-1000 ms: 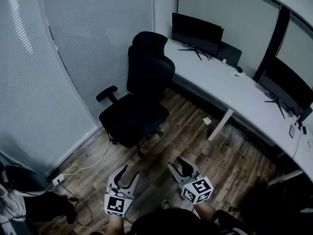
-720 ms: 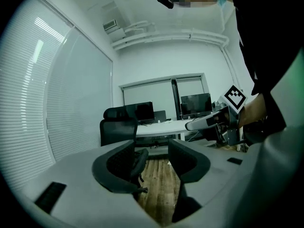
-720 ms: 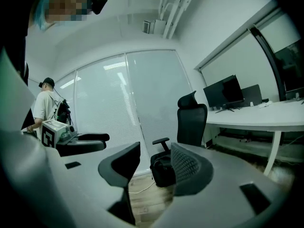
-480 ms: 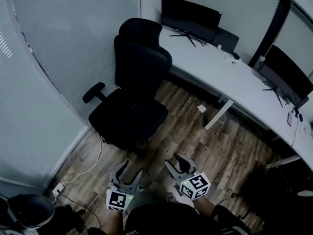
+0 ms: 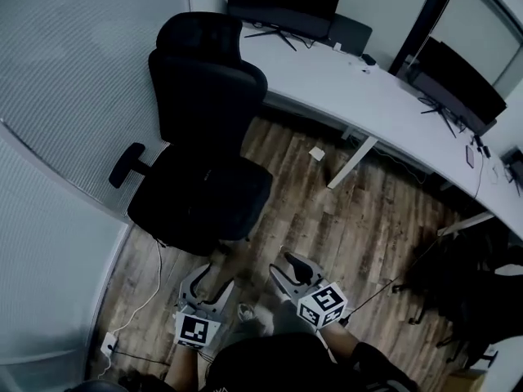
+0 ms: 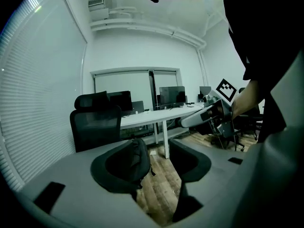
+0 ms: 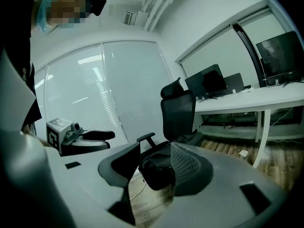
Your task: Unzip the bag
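Down low over the wood floor [image 5: 359, 227], holding both tongs out in front and close to the body. Spreading the left gripper [image 5: 207, 286] wider right now, with nothing between its jaws. Holding the right gripper [image 5: 284, 269] spread as wide as can be, wider than a moment ago, and also with nothing inside. Not pinching anything with either one.

Stepped nearer to the black chair [image 5: 204, 96] too: bigger in the head view than a second ago, and pushed more to the left. Kept both tongs at the bottom of that view the whole time.

Can make out a dark bag [image 7: 155, 171] lying on the chair seat, seen past the jaws in both gripper views. Well apart from both tongs, and not touched yet.

Looks like getting ready, then: tongs opened up, walking over to the bag. No unzipping begun. Cannot see the zip from here, too dark and too small. Probably need to reach down to the seat next, hold the bag steady with one side, and pinch the zip pull with the other
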Demonstrator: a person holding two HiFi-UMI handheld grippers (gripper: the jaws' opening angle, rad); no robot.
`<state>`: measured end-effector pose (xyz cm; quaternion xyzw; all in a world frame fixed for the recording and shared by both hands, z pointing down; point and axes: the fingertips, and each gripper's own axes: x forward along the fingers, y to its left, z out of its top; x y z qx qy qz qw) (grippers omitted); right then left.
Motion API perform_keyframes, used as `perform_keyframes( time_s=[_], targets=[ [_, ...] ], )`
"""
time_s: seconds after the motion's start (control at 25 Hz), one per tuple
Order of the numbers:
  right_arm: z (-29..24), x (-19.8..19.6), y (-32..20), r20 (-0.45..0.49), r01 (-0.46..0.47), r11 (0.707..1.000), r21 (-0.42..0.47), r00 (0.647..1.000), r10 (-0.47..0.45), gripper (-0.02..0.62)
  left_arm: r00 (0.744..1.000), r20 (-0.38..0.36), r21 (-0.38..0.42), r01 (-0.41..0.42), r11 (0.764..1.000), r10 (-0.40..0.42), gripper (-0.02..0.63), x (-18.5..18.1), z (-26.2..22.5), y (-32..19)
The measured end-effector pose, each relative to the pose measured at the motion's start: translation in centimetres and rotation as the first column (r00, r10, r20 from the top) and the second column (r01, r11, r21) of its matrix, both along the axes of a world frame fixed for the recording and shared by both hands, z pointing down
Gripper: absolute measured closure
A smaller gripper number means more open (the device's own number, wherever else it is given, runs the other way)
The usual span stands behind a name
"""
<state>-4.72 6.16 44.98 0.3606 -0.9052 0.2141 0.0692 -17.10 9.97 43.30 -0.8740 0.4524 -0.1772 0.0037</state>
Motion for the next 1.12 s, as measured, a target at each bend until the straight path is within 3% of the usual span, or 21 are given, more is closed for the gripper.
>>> perform_keyframes(
  time_s=[0.2, 0.6, 0.92, 1.12],
  targets=[
    [3.4, -0.4, -1.7, -0.028, -0.006, 1.000, -0.006, 1.000, 0.006, 0.414, 0.995, 0.063, 0.006, -0.072, 0.997, 0.072, 0.370, 0.1, 2.3, -2.0],
    [12.0, -1.7, -6.3, -0.020, 0.194, 0.980, -0.048, 0.981, -0.195, 0.413, 0.988, 0.124, -0.046, -0.083, 0.995, 0.088, 0.369, 1.1, 8.4, -5.5],
    [18.2, -4.0, -9.4, -0.032, 0.378, 0.923, -0.078, 0.924, -0.381, 0.414, 0.983, 0.170, -0.079, -0.053, 0.995, 0.066, 0.368, 2.0, 12.9, -8.8],
    [22.0, -6.7, -10.9, -0.032, 0.492, 0.866, -0.088, 0.868, -0.496, 0.414, 0.984, 0.173, -0.109, -0.026, 0.994, 0.045, 0.368, 1.6, 15.2, -10.6]
  ],
)
